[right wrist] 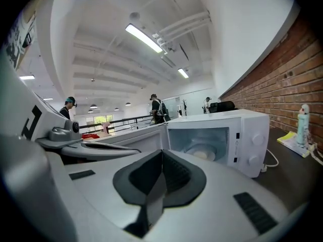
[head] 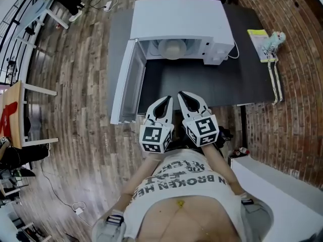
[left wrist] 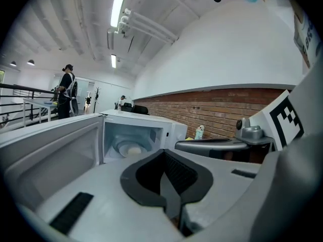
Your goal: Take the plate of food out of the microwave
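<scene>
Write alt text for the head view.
A white microwave sits on a dark table, door swung open, a plate of food inside. In front of it the left gripper and right gripper are side by side, both shut and empty.

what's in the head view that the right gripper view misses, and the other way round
Only the head view: the wood-plank floor and a white cable with a plug lying on it. Only the right gripper view: the long ceiling strip lights and people standing by a black railing. Both: the boxy white microwave on the dark table, its door swung open, with the round pale plate of food inside.
</scene>
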Demonstrator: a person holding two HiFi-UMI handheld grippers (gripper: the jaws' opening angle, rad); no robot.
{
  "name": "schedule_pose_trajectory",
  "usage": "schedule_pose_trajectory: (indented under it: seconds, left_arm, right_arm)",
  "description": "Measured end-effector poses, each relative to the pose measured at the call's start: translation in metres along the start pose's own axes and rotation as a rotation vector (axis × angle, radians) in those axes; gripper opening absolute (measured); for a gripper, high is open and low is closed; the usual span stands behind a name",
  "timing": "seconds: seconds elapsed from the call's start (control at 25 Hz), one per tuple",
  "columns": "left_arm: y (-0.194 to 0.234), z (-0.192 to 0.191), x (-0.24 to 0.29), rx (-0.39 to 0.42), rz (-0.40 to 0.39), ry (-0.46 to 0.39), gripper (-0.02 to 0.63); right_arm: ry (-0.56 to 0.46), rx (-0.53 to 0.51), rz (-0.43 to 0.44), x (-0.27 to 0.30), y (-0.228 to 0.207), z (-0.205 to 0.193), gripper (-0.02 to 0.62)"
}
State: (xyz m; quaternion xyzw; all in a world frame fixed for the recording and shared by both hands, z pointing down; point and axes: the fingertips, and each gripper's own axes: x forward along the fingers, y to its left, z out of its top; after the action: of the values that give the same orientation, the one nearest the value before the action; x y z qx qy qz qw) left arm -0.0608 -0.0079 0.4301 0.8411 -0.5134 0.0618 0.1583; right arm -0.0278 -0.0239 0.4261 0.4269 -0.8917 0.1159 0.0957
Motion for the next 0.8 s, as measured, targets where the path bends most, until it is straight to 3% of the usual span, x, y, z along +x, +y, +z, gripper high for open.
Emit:
schedule_pose_trajectory:
  seconds: [0.48,0.8]
  left_arm:
    - [0.010,0.022,0.080,-0.004,0.096,-0.002,0.006]
    - [0.030,0.023,0.102,-0.023,0.120,0.018,0.006]
  right_arm:
    - [-0.003,-0.008,0.102,0.044,-0.074,0.023,0.008]
    - [0.033,0.012,0.110,0.070,-0.089,0.020,0.008]
